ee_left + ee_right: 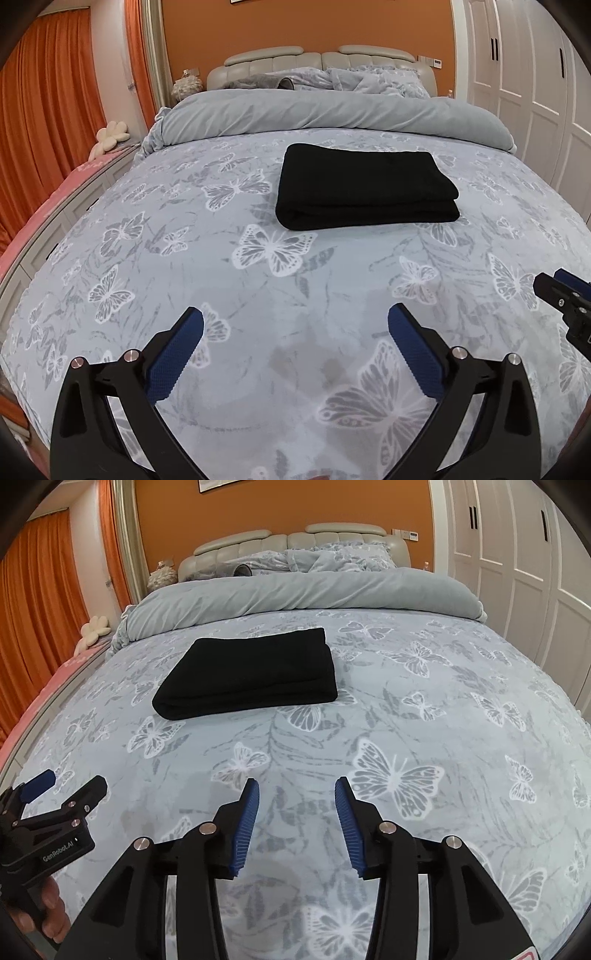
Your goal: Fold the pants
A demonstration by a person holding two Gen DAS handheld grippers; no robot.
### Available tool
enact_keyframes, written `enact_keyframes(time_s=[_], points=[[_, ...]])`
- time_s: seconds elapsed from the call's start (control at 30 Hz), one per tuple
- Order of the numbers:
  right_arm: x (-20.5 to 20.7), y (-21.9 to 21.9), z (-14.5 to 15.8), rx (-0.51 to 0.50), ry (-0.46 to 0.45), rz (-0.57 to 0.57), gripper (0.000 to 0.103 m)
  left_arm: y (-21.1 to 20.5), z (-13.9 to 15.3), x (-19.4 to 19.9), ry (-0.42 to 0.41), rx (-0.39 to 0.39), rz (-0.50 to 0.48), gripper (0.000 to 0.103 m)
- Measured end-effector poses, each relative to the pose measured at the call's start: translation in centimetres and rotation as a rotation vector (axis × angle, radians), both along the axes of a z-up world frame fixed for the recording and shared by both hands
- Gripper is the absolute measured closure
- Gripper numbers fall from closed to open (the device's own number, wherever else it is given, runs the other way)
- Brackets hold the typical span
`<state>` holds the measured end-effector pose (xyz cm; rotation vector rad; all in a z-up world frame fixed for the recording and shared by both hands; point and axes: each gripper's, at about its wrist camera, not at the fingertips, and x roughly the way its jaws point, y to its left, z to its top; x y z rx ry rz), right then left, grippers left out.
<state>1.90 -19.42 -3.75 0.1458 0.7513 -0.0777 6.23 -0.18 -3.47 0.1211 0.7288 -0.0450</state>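
Black pants, folded up on the bed

The pants (365,188) were black and soft, folded into a neat, flat, thick rectangle with layers stacked on top of each other. They lay on the bed cover (258,280) with the white butterflies, near its middle, a little in front of the rolled-back grey blanket (332,114). The rounded fold edge faced the foot of the bed.

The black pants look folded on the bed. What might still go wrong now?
1. The folded black fabric pants lie on a soft butterfly-print bedspread; pressing nearby may make the layers slip.
2. Both the left hand-held gripper and the right hand-held gripper are open and empty; reaching again could snag the fold.
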Motion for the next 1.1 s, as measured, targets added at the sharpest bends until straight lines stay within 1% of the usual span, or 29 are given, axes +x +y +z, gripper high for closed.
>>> enact_keyframes(time_s=[0.07, 0.13, 0.17, 0.2, 0.37, 0.63, 0.83, 0.97, 1.1], points=[[0.0, 0.2, 0.0, 0.0, -0.001, -0.006, 0.06, 0.0, -0.1, 0.0, 0.004, 0.001, -0.001, 0.005], [0.1, 0.2, 0.0, -0.004, 0.001, -0.013, 0.053, 0.0, -0.2, 0.0, 0.008, -0.002, -0.003, 0.005], [0.1, 0.4, 0.0, -0.006, 0.001, -0.018, 0.046, -0.1, -0.2, 0.0, 0.011, -0.004, -0.003, 0.005], [0.1, 0.5, 0.0, -0.01, -0.003, -0.021, 0.045, -0.1, -0.3, 0.0, 0.015, -0.006, -0.004, 0.005], [0.0, 1.1, -0.2, -0.022, 0.003, -0.011, 0.045, -0.1, -0.4, 0.0, 0.028, -0.03, -0.017, 0.005], [0.0, 1.2, -0.4, -0.042, 0.005, -0.02, 0.043, -0.5, -0.7, -0.3, 0.013, -0.014, -0.009, 0.005], [-0.1, 1.3, -0.5, -0.05, 0.005, -0.028, 0.042, -0.4, -0.8, -0.5, 0.016, -0.03, -0.008, 0.005], [-0.1, 1.4, -0.6, -0.06, 0.007, -0.033, 0.042, -0.5, -0.8, -0.5, 0.008, -0.021, -0.01, 0.005], [-0.1, 1.5, -0.7, -0.069, 0.01, -0.04, 0.041, -0.5, -0.9, -0.4, 0.025, -0.037, -0.017, 0.005]])
